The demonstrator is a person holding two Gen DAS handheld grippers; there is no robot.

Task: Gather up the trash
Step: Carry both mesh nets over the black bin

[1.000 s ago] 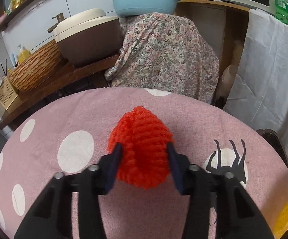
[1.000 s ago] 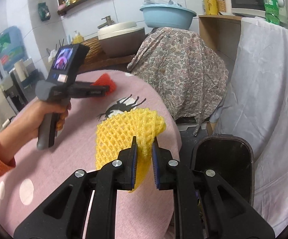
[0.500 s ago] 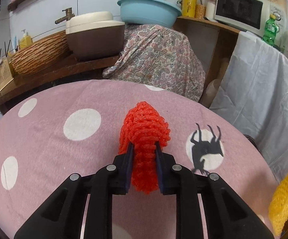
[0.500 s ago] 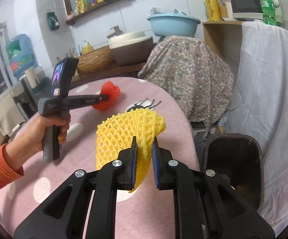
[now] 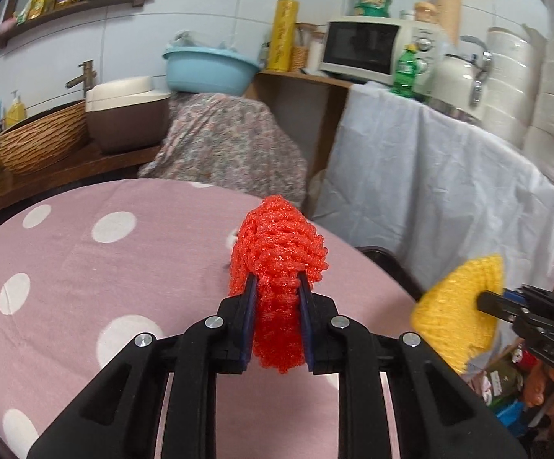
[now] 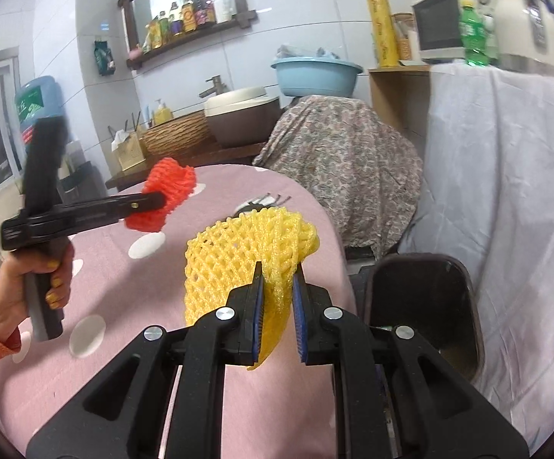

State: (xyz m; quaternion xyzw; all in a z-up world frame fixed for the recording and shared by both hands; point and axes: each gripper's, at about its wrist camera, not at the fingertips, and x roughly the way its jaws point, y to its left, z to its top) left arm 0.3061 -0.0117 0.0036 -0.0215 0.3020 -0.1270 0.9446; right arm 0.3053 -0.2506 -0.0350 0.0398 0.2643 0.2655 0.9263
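Covering most of the lower part of both views, the round table [image 6: 131, 348] wears a pink cloth with white dots. On the right side of it hangs a big white sheet [image 6: 506, 206], and behind the table a flowered cloth [image 6: 338, 160] lies over some object that I cannot see. A dark trash bin [image 6: 422, 306] stands on the floor just beside the table edge, between the table and the white sheet, and its mouth is open upward. The left gripper [image 5: 276, 287] is held above the table, and its jaws are closed narrow on the red foam net [image 5: 277, 252], which is squeezed between the blue pads and is clear of the cloth. The right gripper [image 6: 278, 275] is near the table edge, just beside the bin; its jaws stand almost together and pinch a fold of the yellow foam net [image 6: 238, 252], which hangs in the air. A hand [image 6: 36, 279] with an orange sleeve grips the handle of the left gripper.
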